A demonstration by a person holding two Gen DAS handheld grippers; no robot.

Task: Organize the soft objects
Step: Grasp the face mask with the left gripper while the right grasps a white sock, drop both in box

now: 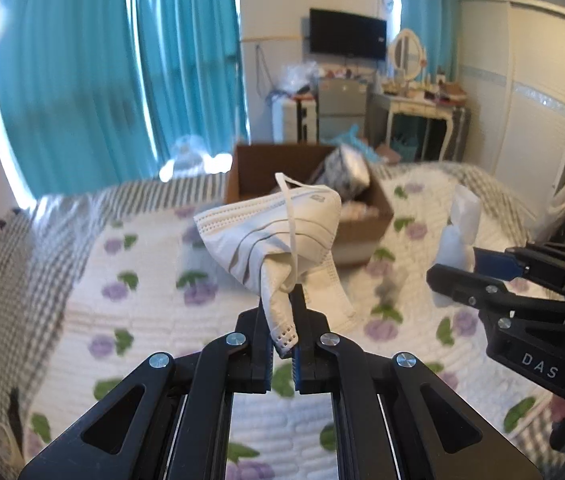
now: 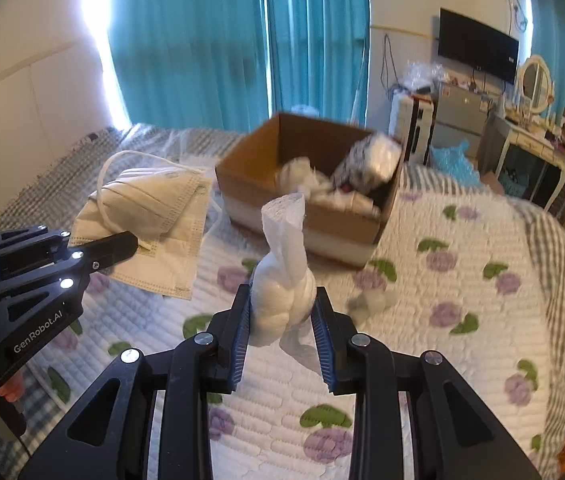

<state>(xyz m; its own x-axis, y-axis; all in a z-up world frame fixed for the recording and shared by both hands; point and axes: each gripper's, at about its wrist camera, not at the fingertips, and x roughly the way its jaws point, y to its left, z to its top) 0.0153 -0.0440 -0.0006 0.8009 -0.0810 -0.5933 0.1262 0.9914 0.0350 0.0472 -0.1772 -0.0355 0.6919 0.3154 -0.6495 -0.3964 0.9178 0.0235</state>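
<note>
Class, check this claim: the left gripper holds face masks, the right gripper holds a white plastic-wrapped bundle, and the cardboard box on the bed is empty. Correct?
Not quite. The cardboard box is not empty: the right wrist view shows white wrapped items and a patterned packet inside. The rest stands: left gripper pinches the face masks, right gripper holds the white bundle.

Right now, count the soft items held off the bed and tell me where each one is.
2. A face mask hangs pinched in the left tongs; a white foam-wrap bundle sits between the right tongs. More soft items lie in the cardboard box.
</note>
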